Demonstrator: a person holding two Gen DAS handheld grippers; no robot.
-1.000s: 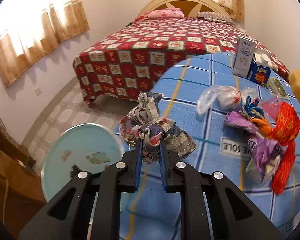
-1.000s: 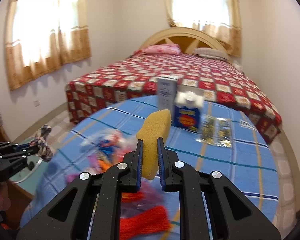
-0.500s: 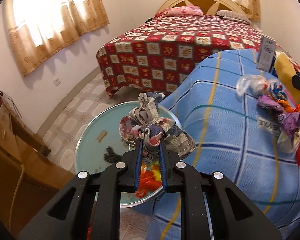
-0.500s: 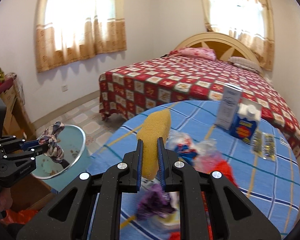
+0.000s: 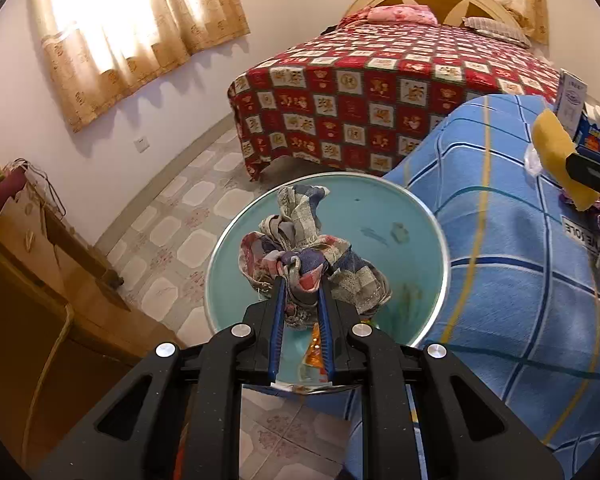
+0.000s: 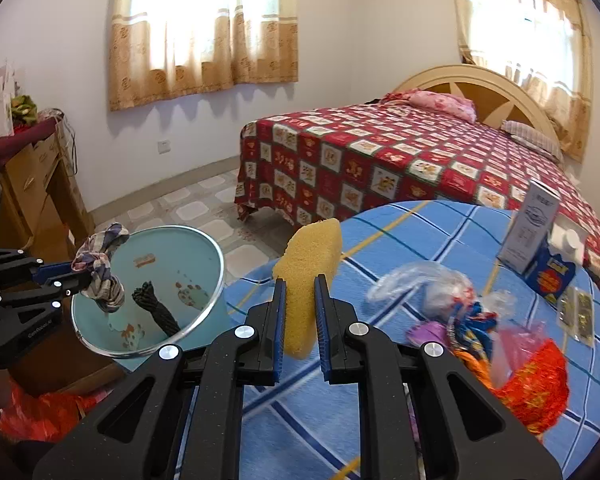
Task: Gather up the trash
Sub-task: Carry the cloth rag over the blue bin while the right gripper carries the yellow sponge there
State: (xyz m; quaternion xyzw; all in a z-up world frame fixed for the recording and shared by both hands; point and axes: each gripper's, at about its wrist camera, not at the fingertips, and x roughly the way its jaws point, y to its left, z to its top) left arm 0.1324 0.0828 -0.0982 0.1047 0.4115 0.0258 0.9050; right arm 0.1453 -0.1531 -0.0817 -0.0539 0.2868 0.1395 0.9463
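Bedroom table [image 6: 380, 248]: wrappers [image 6: 480, 320] remained at 3 o'clock. Left gripper [image 5: 300, 284] clamped rag [image 5: 300, 248] over bin [image 5: 380, 208]; right gripper [image 6: 300, 292] gripped sponge [image 6: 308, 264].

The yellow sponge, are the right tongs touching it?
Touching. The right wrist view shows the right tongs squeezing the yellow sponge between both fingers.

Both wrist views face the bin [image 5: 428, 216] [image 6: 216, 268] and bed [image 5: 380, 92] [image 6: 380, 160].

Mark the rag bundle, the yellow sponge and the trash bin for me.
rag bundle [image 5: 300, 252]: left wrist view, middle of the knotted cloth.
yellow sponge [image 6: 308, 272]: right wrist view, upper face of the sponge.
trash bin [image 6: 204, 240]: right wrist view, far rim of the teal bin.
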